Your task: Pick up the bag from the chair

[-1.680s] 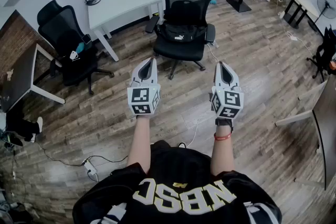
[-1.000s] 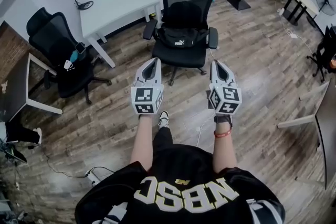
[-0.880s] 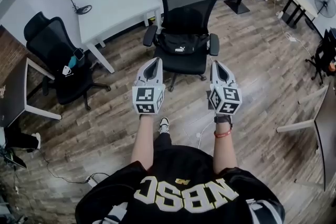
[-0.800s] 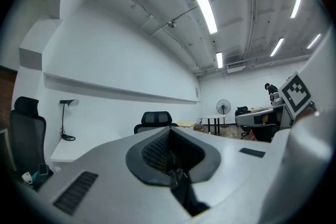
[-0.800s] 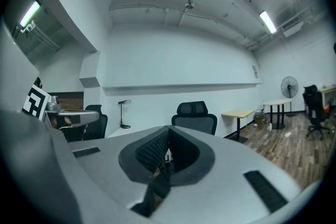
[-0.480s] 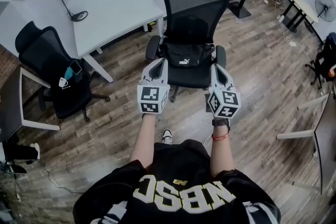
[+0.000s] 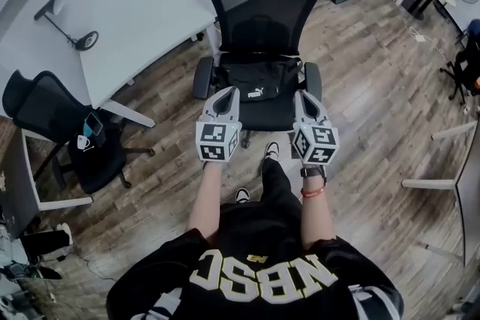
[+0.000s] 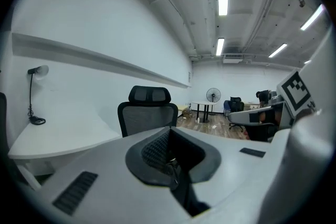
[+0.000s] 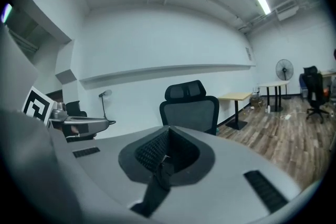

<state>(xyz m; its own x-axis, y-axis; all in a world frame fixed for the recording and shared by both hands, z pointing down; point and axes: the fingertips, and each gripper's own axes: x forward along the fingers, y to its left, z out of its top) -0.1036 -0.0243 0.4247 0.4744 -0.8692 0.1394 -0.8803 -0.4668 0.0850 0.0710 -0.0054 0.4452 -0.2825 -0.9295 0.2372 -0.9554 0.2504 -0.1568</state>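
A black bag [image 7: 257, 83] with a white logo is seen lying slumped on the seat of the black mesh chair [image 7: 262, 7]. The left gripper [image 7: 228, 93] and right gripper [image 7: 301, 95] are held just short of it, jaws together, nothing held.

Bag [image 7: 259, 84] on chair [image 7: 262, 11] seat; desk [image 7: 142, 26] seemingly just left.

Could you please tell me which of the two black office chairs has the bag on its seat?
The mesh-backed chair straight ahead, with the black bag across its seat. The other chair, far left, holds only small items.
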